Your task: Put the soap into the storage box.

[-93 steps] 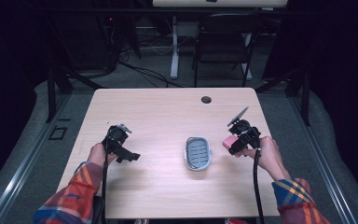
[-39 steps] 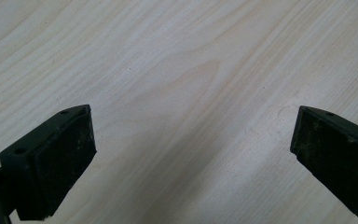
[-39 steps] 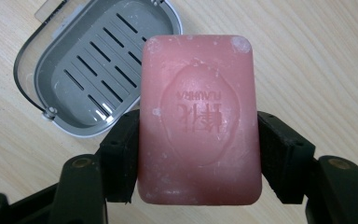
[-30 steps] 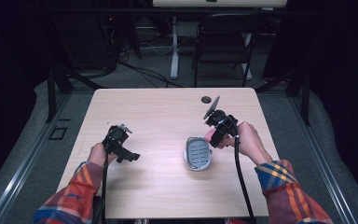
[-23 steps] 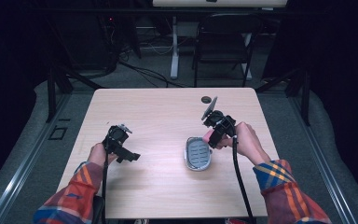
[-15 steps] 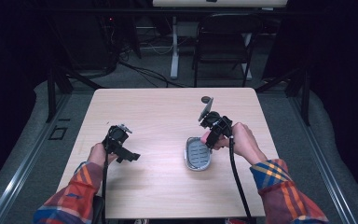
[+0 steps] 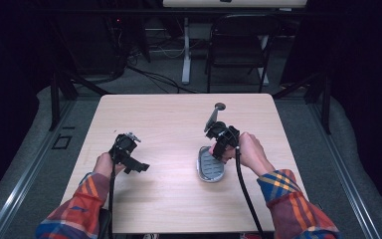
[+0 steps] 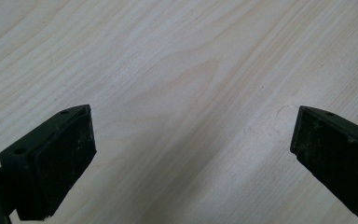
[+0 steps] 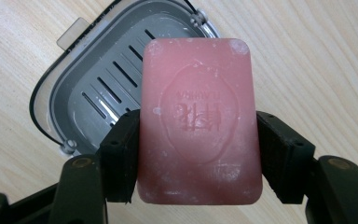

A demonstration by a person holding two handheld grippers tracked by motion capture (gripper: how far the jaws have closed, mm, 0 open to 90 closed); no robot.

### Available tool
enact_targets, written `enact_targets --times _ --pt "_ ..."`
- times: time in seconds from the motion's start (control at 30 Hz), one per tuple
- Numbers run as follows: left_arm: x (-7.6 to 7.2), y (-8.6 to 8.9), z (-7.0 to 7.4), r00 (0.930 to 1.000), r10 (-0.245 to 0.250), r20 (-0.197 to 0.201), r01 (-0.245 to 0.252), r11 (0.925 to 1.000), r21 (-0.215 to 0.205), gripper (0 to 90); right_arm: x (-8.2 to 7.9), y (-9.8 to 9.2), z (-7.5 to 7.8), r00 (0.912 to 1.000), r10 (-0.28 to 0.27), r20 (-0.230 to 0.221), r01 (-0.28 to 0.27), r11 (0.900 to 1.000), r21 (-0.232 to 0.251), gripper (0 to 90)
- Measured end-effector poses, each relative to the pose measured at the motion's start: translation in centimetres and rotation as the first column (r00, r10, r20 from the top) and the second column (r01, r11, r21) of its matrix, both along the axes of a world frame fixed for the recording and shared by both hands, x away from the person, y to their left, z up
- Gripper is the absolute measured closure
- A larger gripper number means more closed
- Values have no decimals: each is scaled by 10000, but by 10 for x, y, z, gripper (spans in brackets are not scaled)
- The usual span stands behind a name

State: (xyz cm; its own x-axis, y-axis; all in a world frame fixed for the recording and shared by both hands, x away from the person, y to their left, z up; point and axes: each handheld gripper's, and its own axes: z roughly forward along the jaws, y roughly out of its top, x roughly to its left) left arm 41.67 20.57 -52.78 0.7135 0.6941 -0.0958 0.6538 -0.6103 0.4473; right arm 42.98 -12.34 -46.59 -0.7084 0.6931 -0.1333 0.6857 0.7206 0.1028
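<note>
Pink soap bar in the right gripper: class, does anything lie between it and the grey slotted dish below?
Nothing visible does. The soap bar is clamped by its long sides in the right gripper, hanging over the edge of the soap dish. The dish's slotted tray lies bare, with only wooden table around it.

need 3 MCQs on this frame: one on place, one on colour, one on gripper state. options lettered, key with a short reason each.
1. Where is the soap dish?
A. on the table's right half, by the right gripper
B. at the left edge
C. on the chair

2. What colour is the soap bar?
A. white
B. pink
C. green

3. What is the left gripper doing?
A. shut on the soap
B. shut on the dish
C. open over bare table

Key: 1 A, the high view shows it there. 2 B, the right gripper view shows pink. 3 C, the jaws stand wide apart over wood.
</note>
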Motion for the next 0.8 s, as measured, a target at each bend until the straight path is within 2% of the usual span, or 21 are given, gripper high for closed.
enact_targets --times 0.03,0.33,0.47,0.53,0.67,0.77,0.8 --pt "0 0 0 10000 8 -17 -8 10000 -19 0 0 1 -1 10000 -80 38 79 9999 117 370" --pt "3 -4 -1 9999 -101 -57 101 9999 -4 0 1 10 -11 9999 -134 -32 135 9999 78 370" --pt "4 -4 -1 9999 -121 -60 121 9999 -6 0 2 15 -12 9999 -100 18 101 9999 -117 370" --pt "4 -4 -2 9999 -141 -85 141 9999 3 0 3 16 -14 9999 -160 63 160 9999 -30 370" --pt "2 -1 -1 9999 -74 -93 73 10000 -49 0 4 21 -17 9999 -121 13 122 9998 -163 369" --pt "0 0 0 10000 -34 -59 33 10000 -78 0 4 24 -17 9997 -231 -40 230 9997 -121 369" --pt "0 0 0 10000 -55 -38 55 10000 -54 0 2 25 -19 9994 -357 -36 357 9993 105 369"
